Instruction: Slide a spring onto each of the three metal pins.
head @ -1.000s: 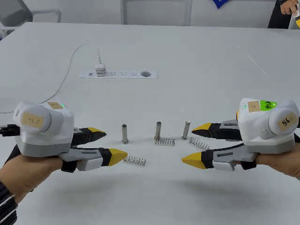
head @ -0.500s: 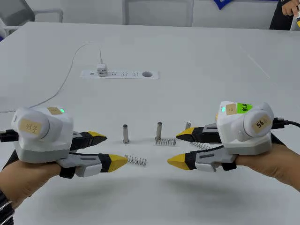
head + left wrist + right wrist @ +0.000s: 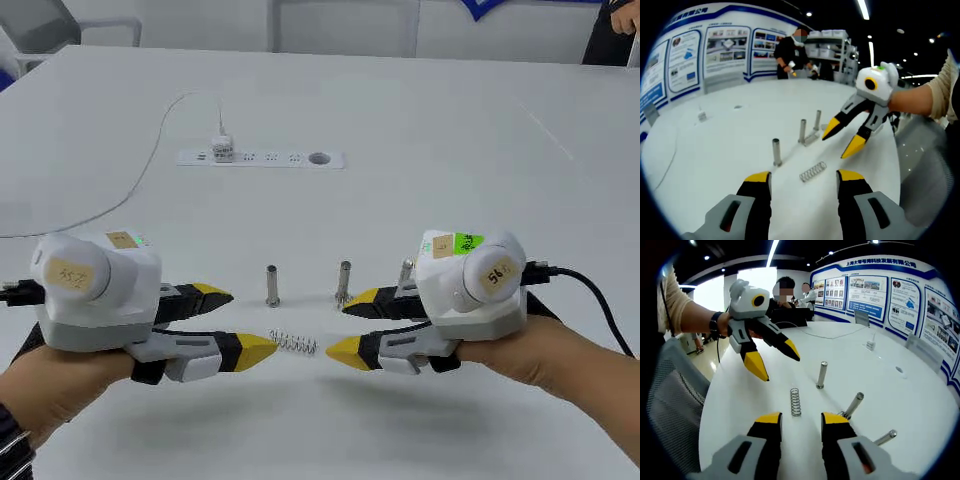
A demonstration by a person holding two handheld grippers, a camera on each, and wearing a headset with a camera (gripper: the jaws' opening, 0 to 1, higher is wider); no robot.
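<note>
Three short metal pins stand upright in a row on the white table: left pin (image 3: 272, 285), middle pin (image 3: 345, 282), right pin (image 3: 406, 272). A loose spring (image 3: 295, 343) lies flat in front of them, between my two grippers. My left gripper (image 3: 250, 322) is open just left of the spring. My right gripper (image 3: 337, 328) is open just right of it and covers the table near the right pin. The left gripper view has the spring (image 3: 812, 171) ahead of its open jaws, with another spring (image 3: 812, 139) by the middle pin. In the right gripper view the spring (image 3: 796, 401) lies just beyond the open jaws.
A white power strip (image 3: 262, 158) with a plugged adapter and a cable (image 3: 150, 150) lies farther back on the table. Chairs stand along the far edge. A person (image 3: 795, 50) stands at the table's far side.
My right gripper has moved left and slightly nearer, from beside the right pin to just right of the loose spring. The left gripper has stayed almost still.
</note>
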